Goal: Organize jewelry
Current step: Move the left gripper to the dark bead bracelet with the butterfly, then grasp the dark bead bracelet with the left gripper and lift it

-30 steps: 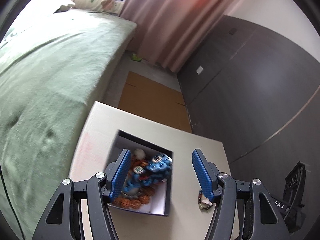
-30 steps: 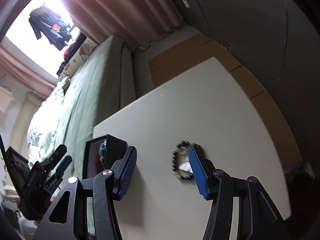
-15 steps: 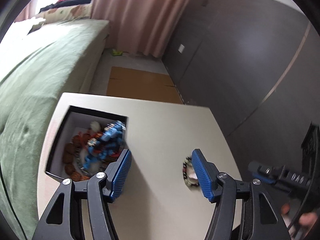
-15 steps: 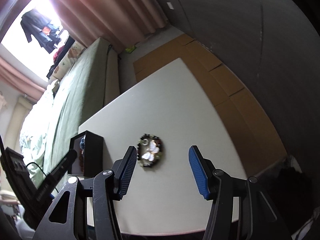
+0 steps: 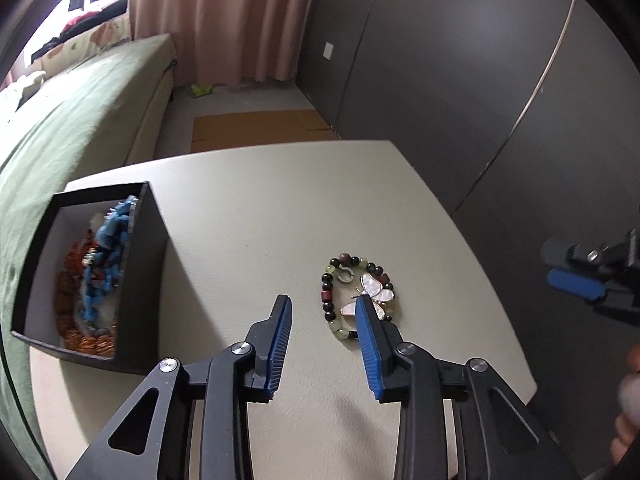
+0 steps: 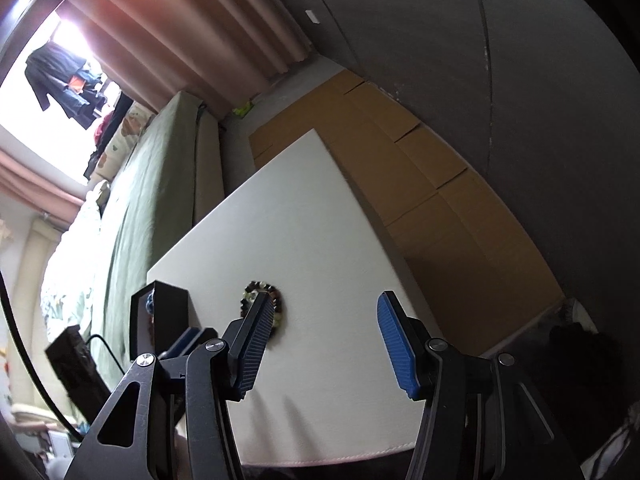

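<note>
A beaded bracelet (image 5: pixel 336 304) of green, dark and red beads lies on the white table (image 5: pixel 248 208), with a butterfly charm (image 5: pixel 374 290) and a small silver ring (image 5: pixel 345 276) inside its loop. My left gripper (image 5: pixel 323 312) is open and empty, just above the table, its right finger over the bracelet's near side. A black box (image 5: pixel 138 280) at the left holds blue and orange bead jewelry (image 5: pixel 102 264). My right gripper (image 6: pixel 324 316) is open and empty, held high over the table's near edge; the bracelet (image 6: pixel 276 316) shows partly behind its left finger. The box (image 6: pixel 168 320) shows left of it.
A green bed (image 5: pixel 76 112) runs along the table's left side. Flattened cardboard (image 6: pixel 420 184) lies on the floor beyond the table, beside dark wardrobe doors (image 5: pixel 440 80). Pink curtains (image 5: pixel 224 16) hang at the back. My right gripper also shows in the left wrist view (image 5: pixel 588 280).
My left gripper has moved right, away from over the box, to the bracelet. My right gripper has pulled back and risen, leaving the bracelet on the table.
</note>
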### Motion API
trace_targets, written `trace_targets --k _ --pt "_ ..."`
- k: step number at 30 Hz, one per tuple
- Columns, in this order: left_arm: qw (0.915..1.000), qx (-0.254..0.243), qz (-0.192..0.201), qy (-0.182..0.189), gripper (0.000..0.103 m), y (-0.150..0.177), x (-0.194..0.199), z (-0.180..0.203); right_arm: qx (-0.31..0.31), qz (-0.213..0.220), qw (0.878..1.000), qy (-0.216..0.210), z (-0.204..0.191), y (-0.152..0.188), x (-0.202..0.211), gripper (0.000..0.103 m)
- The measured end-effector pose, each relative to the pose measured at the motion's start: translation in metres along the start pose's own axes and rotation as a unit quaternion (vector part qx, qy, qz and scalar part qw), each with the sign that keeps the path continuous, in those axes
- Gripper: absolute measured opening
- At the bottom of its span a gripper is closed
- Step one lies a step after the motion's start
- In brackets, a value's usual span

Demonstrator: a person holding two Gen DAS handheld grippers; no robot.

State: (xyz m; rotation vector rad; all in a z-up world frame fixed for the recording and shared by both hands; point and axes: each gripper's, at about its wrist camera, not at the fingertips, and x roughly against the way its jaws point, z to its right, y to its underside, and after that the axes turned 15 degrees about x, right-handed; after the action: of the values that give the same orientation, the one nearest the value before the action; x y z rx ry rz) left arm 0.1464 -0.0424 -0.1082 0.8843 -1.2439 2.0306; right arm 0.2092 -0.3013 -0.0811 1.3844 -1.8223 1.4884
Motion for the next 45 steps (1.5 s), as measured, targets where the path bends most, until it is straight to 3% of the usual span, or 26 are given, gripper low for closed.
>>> trace_targets --k 5,13,19,20,24,31,38,45 --pt "0.9998 -0.006 -0.012 -0.018 0.026 -0.002 -0.022 0.002 -0.006 0.01 1.0 0.008 0.007 -0.005 0.005 0.055" --pt "0.999 -0.021 -0.019 -0.036 0.024 -0.003 -0.046 0.011 -0.012 0.008 1.0 0.006 0.014 -0.017 -0.002 0.055" --pt "0.9955 -0.065 -0.006 -0.069 0.017 -0.002 -0.056 0.027 -0.011 -0.002 1.0 0.011 0.014 -0.023 -0.01 0.055" --pt "0.9953 -0.071 -0.009 -0.065 0.008 -0.001 -0.057 0.029 -0.009 -0.004 1.0 0.011 0.014 -0.022 -0.011 0.055" --pt "0.9976 -0.053 -0.014 -0.043 0.008 -0.002 -0.052 0.025 0.007 -0.007 1.0 0.012 0.006 -0.022 -0.013 0.055" --pt "0.9981 -0.024 0.005 0.057 0.008 -0.008 -0.013 0.027 0.021 -0.012 1.0 0.01 -0.005 -0.017 -0.014 0.055" --pt "0.9955 -0.002 0.018 0.093 0.007 -0.013 0.016 0.019 0.027 -0.016 0.999 0.01 -0.014 -0.012 -0.015 0.055" --pt "0.9936 0.024 0.047 0.099 0.007 -0.021 0.046 -0.001 0.054 -0.042 0.998 0.002 -0.038 -0.006 -0.038 0.055"
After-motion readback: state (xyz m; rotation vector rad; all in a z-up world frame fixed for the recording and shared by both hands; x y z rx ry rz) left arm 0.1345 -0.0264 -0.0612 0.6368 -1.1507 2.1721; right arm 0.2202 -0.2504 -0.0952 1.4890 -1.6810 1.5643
